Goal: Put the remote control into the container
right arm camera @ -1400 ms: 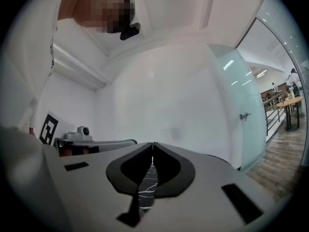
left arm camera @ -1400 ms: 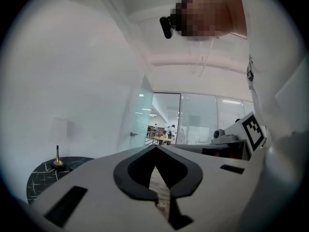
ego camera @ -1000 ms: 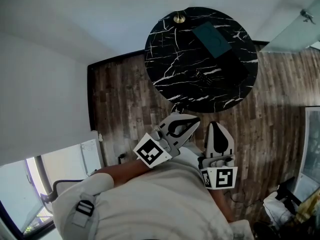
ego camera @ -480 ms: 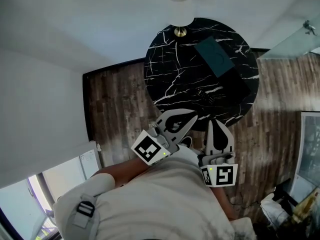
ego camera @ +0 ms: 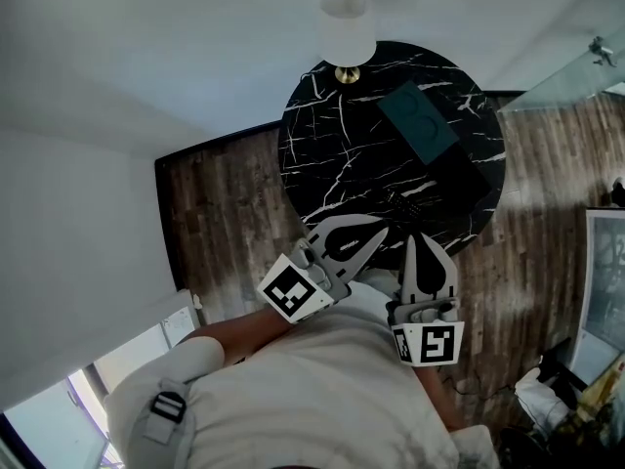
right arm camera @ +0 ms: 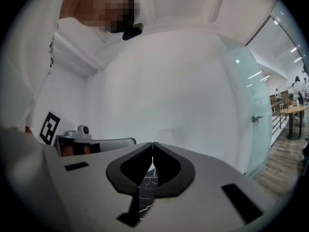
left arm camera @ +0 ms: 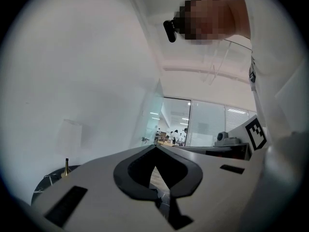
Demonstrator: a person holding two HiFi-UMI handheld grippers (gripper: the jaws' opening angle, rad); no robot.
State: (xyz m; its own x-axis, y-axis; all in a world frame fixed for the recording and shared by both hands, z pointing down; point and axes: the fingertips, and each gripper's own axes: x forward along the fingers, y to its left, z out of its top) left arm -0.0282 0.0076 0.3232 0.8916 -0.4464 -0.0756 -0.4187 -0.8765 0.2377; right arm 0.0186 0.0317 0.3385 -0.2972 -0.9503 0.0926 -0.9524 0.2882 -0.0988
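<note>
A dark remote control (ego camera: 405,203) lies near the front edge of the round black marble table (ego camera: 332,154). Behind it a dark teal rectangular container (ego camera: 418,122) sits on the table, next to a plain black patch. Both grippers are held in front of the person's chest, just short of the table's near edge. My left gripper (ego camera: 381,228) is shut with nothing in it, its tips touching in the left gripper view (left arm camera: 155,146). My right gripper (ego camera: 421,237) is also shut and empty (right arm camera: 152,143), and a strip of marble shows below its jaws.
A white lamp (ego camera: 347,25) on a brass base (ego camera: 347,73) stands at the table's far edge. Wooden floor (ego camera: 234,213) surrounds the table, with a white wall at the left. A glass partition (ego camera: 576,66) stands at the right.
The table and remote have come closer to the two grippers in the head view, and the lamp has come into sight. Both grippers stay shut.
</note>
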